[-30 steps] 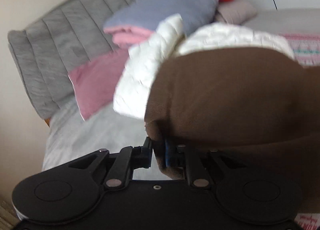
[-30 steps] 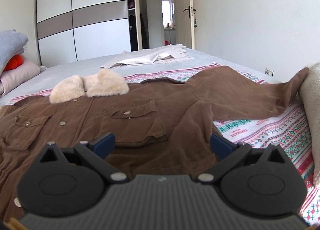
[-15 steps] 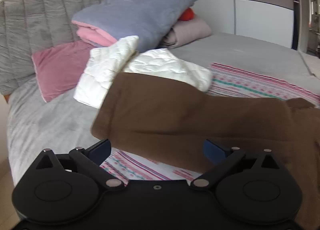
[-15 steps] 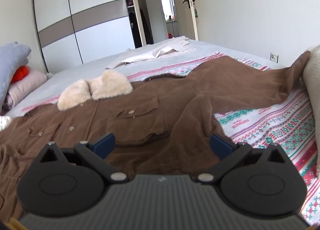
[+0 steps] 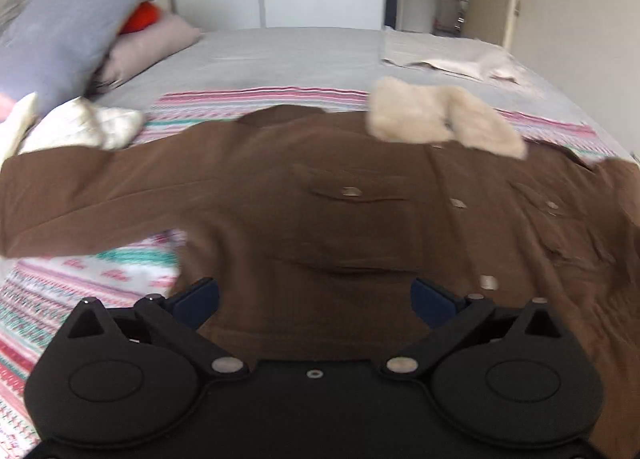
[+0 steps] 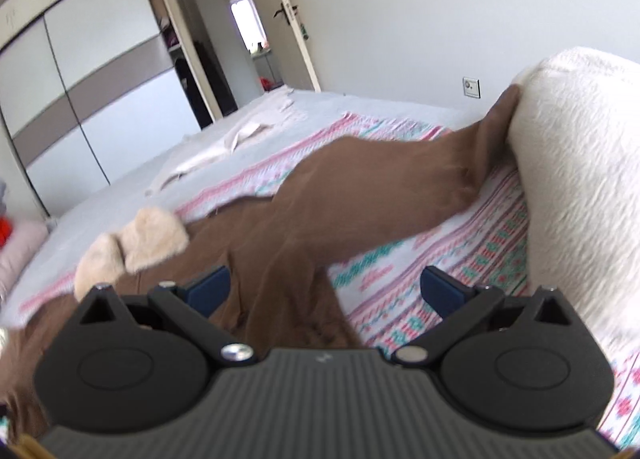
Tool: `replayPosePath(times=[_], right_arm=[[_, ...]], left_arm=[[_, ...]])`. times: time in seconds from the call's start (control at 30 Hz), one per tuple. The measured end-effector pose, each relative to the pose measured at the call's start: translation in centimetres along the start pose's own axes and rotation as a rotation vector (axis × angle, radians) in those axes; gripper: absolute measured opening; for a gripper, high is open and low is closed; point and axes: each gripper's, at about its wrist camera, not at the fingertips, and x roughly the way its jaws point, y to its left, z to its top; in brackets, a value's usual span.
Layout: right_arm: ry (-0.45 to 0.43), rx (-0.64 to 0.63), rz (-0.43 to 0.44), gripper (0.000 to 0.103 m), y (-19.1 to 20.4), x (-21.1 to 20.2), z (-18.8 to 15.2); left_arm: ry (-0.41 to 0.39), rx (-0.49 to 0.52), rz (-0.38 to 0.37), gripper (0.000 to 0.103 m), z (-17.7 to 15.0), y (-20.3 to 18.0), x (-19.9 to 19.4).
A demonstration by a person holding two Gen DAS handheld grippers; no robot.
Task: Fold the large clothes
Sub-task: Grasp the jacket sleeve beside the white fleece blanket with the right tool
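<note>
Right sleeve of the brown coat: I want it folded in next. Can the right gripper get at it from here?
Probably yes: the right gripper is open, the sleeve lies uncovered, cuff against the white quilt.

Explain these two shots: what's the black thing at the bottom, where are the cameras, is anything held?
There is no robot here. A person holds a hand-held gripper in each hand, and a fisheye camera on each one looks forward along its two fingers. The black shape at the bottom of each picture is that gripper's own body.

The left view shows the left gripper over a brown coat with a cream fur collar, spread on a bed over a patterned blanket. Pillows are stacked at the left.

The right view shows the right gripper near the coat's sleeve, whose end runs up against a white quilt.

Both grippers are open and hold nothing. The left fingers have just been opening.
</note>
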Motion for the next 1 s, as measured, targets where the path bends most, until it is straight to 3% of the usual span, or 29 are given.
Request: replayPosePath(times=[0.23,0.33,0.53,0.7,0.77,0.8,0.9,1.0], right_arm=[[0.044,0.092,0.010,0.103,-3.9,2.1,5.8],[0.110,0.119,0.004,0.103,-5.5,4.3,8.3],[0.240,0.356,-0.043,0.103,-9.6,9.6,12.0],[0.239,0.477,-0.075,0.103,-9.9,14.3,13.3],[0.260,0.512,-0.136,0.101,-10.0,16.8,12.9],[0.267,0.513,-0.195,0.098,-10.0,17.9,12.5],[0.267,0.547,-0.364,0.094,-10.1,20.6,10.6],[0.232,0.573,-0.462,0.095,-9.9,22.7,8.8]], left_arm=[[-0.059,0.085,-0.120,0.103,3.4,-10.1,0.9],[-0.089,0.091,-0.175,0.103,4.7,-14.9,2.6],[-0.043,-0.053,-0.428,0.102,6.5,-22.8,10.0],[-0.154,-0.138,-0.627,0.100,4.8,-26.4,13.9],[-0.184,-0.108,-0.676,0.094,2.6,-26.6,15.3],[-0.129,-0.079,-0.668,0.093,2.6,-26.9,15.9],[-0.143,-0.095,-0.757,0.092,3.2,-26.0,15.6],[-0.127,-0.100,-0.758,0.091,3.4,-26.1,15.6]])
